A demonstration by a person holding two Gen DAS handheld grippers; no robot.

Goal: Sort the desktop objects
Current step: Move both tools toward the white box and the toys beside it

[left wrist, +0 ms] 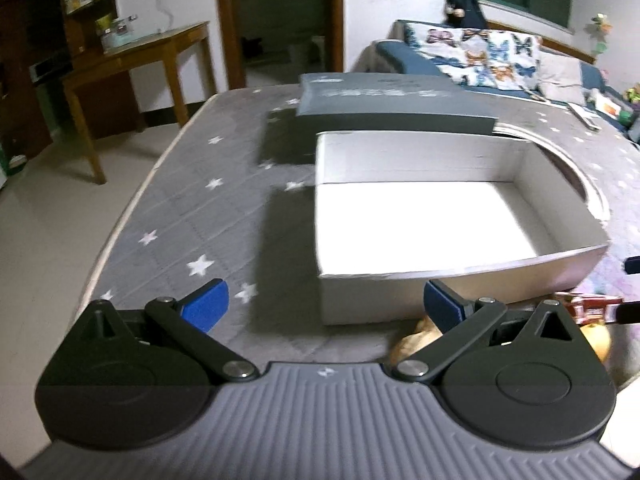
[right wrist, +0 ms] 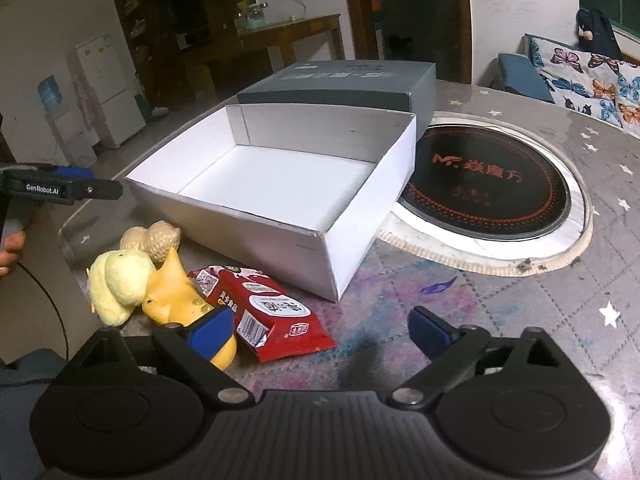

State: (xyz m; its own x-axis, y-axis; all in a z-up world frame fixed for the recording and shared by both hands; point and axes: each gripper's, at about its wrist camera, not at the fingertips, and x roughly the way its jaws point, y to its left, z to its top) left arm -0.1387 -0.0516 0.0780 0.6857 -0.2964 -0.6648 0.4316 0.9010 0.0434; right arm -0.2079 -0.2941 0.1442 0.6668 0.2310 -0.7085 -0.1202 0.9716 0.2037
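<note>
Right gripper [right wrist: 322, 330] jaws apart, red snack packet [right wrist: 264, 316], white box [right wrist: 340, 236]

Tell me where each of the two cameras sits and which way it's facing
Left wrist: rides the left tongs, angled down over the empty white box; its own open blue fingers show.
Right wrist: rides the right tongs, angled down at the red snack packet, the yellow toys and the induction cooker; the left tongs and a hand show.
Shared: white box, dark lid, star-patterned table.
</note>
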